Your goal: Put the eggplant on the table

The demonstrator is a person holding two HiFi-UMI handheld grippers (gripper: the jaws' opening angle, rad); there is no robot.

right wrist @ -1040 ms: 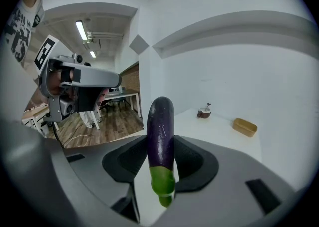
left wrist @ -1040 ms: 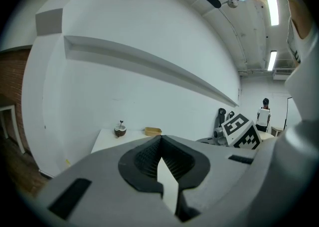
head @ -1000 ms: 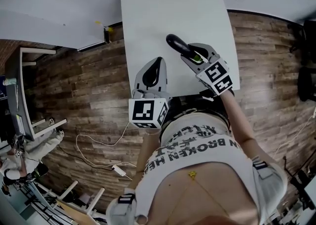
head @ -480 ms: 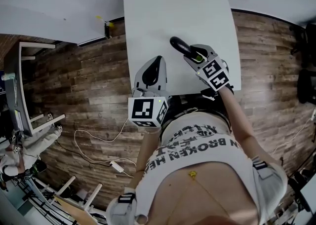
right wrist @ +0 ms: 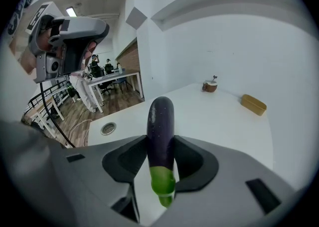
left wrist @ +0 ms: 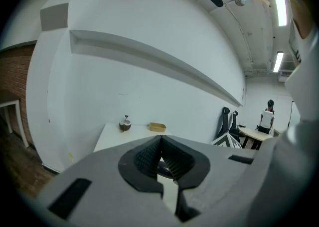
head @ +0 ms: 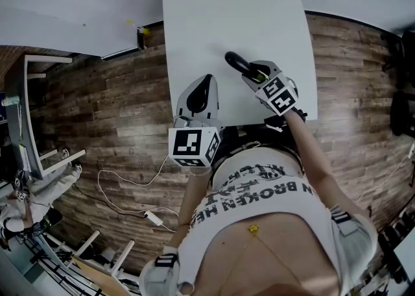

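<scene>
Right tongs [head: 250, 71] clamp the eggplant [right wrist: 160, 121] near its green stem, purple end jutting forward over the tabletop [head: 227, 15]; left tongs [head: 206, 82] closed.

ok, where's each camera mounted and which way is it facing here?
Head view: on the person's head, looking steeply down at the white rectangular table; shows their printed shirt, left gripper and right gripper.
Left gripper view: on the left gripper, looking along its shut jaws across the table to the white wall.
Right gripper view: on the right gripper, looking along jaws clamped on the dark purple eggplant.
Shared: both gripper views see the tan rectangular tray and small brown round object at the table's far end.
</scene>
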